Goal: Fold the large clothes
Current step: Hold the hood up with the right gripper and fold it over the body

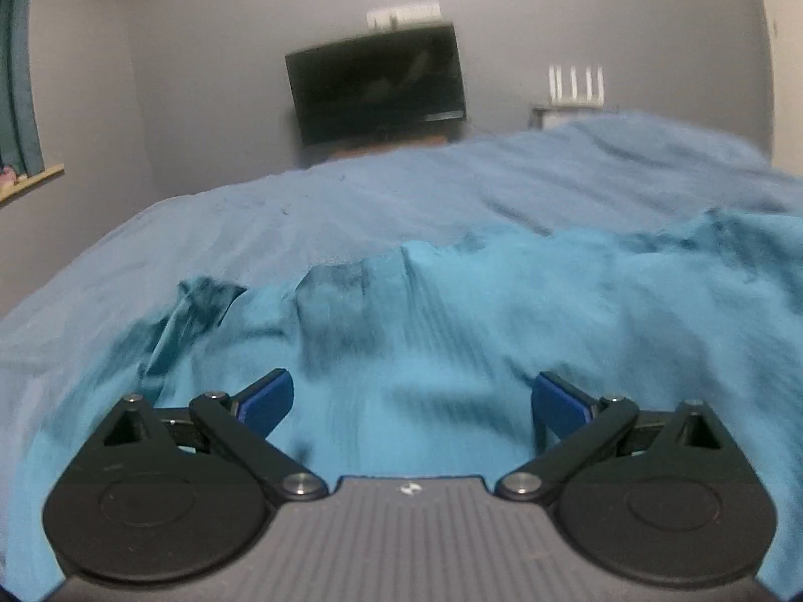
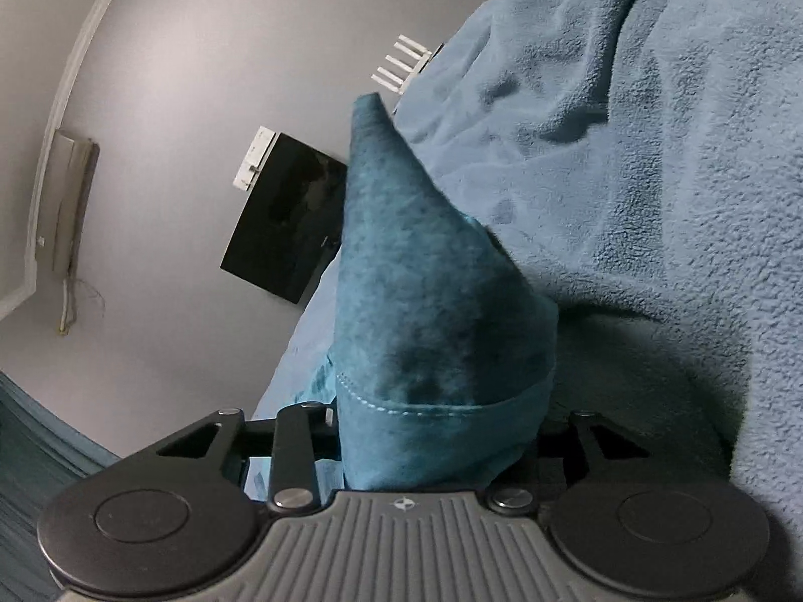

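Bed: pale blue fleece blanket covers it, rumpled. Turquoise garment: spread crumpled across blanket's near part, dark patches along far edge, directly under left tool. Black television: against grey wall beyond bed. White router: antennas upright, right of television. Left tool: blue pads wide apart, nothing between, above garment. Right tool: clamped on stitched garment hem, fabric rising in peak; fingertips hidden by cloth.

The left wrist camera looks low across the bed toward the television at 12 o'clock. The right wrist camera, rolled, shares the television at 10 o'clock.
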Action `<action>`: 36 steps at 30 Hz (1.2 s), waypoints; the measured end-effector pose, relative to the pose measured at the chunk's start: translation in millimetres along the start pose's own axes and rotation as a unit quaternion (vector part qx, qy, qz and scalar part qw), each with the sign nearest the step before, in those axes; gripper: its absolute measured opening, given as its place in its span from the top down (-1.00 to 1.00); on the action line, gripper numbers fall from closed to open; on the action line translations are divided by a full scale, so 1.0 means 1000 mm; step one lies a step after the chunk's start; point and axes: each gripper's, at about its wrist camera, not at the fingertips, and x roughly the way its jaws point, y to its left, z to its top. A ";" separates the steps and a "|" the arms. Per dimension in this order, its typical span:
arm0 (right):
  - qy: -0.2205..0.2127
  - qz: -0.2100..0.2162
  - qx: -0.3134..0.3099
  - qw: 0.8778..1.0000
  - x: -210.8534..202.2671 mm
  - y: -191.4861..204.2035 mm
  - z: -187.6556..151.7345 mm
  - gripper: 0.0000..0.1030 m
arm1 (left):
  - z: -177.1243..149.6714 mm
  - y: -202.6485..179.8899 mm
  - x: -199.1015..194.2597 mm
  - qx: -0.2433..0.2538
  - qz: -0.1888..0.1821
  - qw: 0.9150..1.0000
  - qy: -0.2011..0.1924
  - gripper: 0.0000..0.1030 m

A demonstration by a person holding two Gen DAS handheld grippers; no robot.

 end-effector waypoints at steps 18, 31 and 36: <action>0.003 -0.008 0.061 0.998 -0.023 -0.005 -0.005 0.11 | 0.046 -0.007 0.089 -0.031 0.025 0.999 -0.016 -1.00; -0.002 -0.023 0.043 0.999 -0.027 -0.010 -0.015 0.01 | 0.036 0.006 0.052 0.004 -0.011 0.999 0.043 -1.00; -0.010 -0.026 0.033 0.999 -0.034 -0.007 -0.021 -0.01 | -0.023 0.043 -0.029 0.009 -0.037 0.998 0.050 -1.00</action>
